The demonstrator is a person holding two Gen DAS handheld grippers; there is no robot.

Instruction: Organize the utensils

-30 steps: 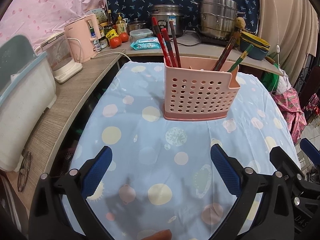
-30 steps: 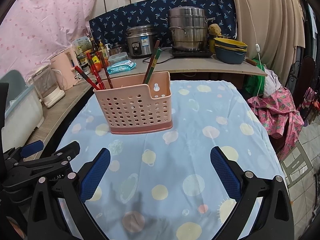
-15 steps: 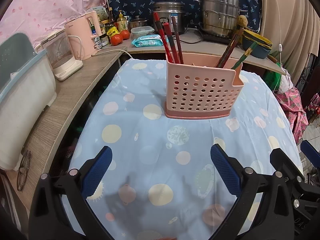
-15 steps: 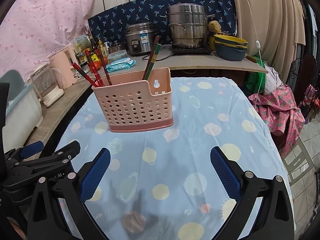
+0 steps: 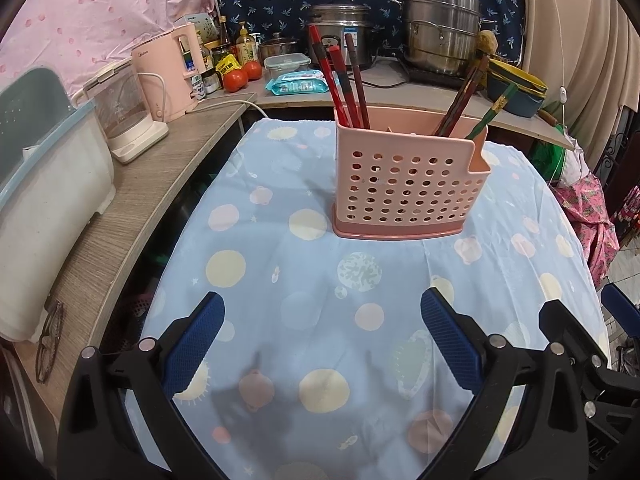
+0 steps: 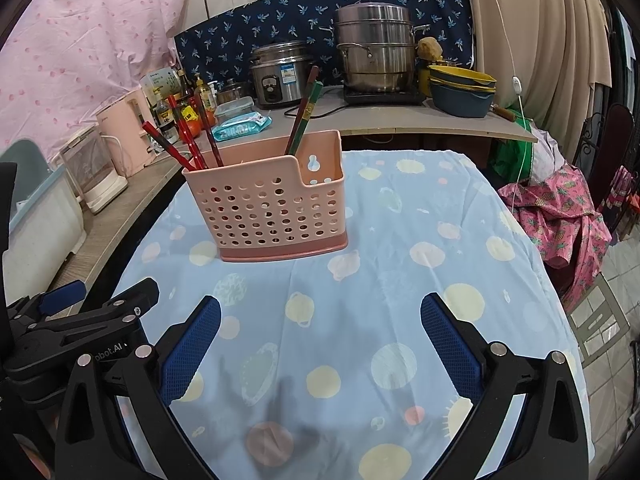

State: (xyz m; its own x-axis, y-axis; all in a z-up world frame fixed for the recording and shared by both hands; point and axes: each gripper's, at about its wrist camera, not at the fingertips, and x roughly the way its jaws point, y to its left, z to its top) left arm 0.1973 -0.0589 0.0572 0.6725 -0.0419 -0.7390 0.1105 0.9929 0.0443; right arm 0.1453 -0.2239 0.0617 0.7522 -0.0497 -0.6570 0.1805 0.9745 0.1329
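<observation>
Risk, as I judge it, lies in the pink holder (image 5: pixel 408 184): it looks light, so a clumsy reach among the chopsticks could tip it or drag it across the loose blue cloth (image 5: pixel 320 280) covering the bench. It stands upright mid-cloth, well ahead of both tools. Perforated walls, a raised back with a hanging hole; red chopsticks (image 5: pixel 340 80) lean out of its left compartment, darker ones and a green one (image 5: pixel 486 114) out of its right. My left gripper (image 5: pixel 322 334) and right gripper (image 6: pixel 320 334) both hang spread wide, holding nothing.
</observation>
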